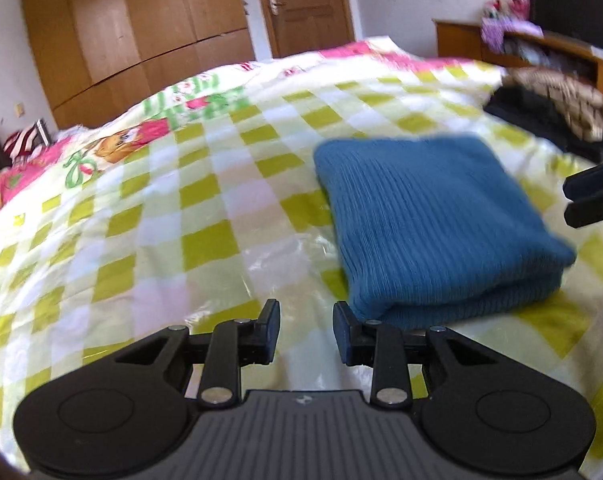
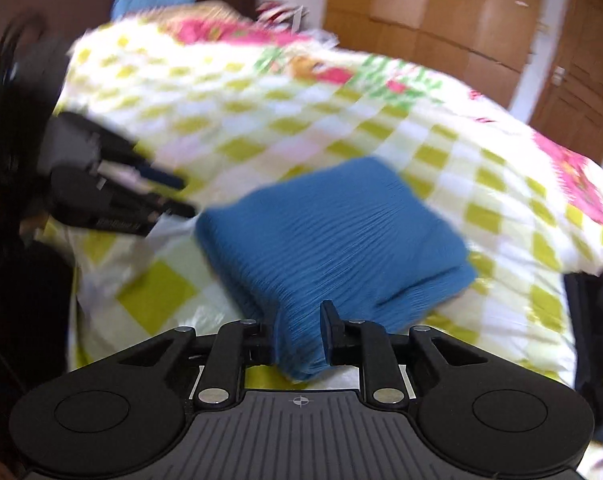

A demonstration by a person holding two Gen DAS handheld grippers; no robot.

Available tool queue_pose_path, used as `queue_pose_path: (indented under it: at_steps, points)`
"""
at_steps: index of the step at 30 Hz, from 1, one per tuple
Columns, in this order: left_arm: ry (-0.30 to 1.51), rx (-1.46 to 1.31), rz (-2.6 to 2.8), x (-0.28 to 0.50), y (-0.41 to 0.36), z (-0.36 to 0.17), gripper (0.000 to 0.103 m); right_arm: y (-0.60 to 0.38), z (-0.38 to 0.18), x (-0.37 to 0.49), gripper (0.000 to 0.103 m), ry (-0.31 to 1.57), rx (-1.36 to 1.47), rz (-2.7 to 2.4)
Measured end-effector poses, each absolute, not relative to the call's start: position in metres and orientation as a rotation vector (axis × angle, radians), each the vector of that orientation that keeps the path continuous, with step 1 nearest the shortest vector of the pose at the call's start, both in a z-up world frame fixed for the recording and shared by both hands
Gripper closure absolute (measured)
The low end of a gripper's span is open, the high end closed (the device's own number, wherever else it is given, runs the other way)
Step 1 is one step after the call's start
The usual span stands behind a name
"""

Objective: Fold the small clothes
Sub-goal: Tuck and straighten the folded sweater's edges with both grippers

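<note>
Folded blue knit (image 1: 429, 224) on checked bedspread (image 1: 205, 208)

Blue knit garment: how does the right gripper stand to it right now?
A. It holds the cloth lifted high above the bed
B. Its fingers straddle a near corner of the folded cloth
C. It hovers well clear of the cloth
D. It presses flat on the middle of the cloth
B. In the right wrist view, the right gripper has a finger on each side of the near corner of the blue knit garment, which lies folded on the checked bedspread.
</note>
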State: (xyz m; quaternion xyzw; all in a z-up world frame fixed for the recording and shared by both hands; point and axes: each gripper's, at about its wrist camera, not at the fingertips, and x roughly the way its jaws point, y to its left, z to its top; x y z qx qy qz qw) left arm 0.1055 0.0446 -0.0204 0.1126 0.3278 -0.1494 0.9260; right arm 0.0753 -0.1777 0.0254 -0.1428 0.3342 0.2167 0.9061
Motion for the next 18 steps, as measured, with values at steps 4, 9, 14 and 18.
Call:
queue_pose_path:
  at_steps: [4, 9, 14, 18]
  points:
    - [0.61, 0.126, -0.328, 0.122, 0.035, -0.005, 0.057, -0.182, 0.022, 0.105, 0.071, 0.616, -0.221, 0.327]
    - [0.644, 0.119, -0.387, 0.157, 0.001, -0.025, 0.056, -0.187, -0.022, 0.157, 0.072, 0.722, -0.185, 0.189]
    - [0.744, 0.177, -0.405, 0.153, -0.008, -0.054, 0.053, -0.212, -0.026, 0.154, 0.072, 0.771, -0.086, 0.197]
    - [0.752, 0.155, -0.377, 0.154, -0.01, -0.051, 0.053, -0.22, -0.035, 0.165, 0.072, 0.798, -0.017, 0.207]
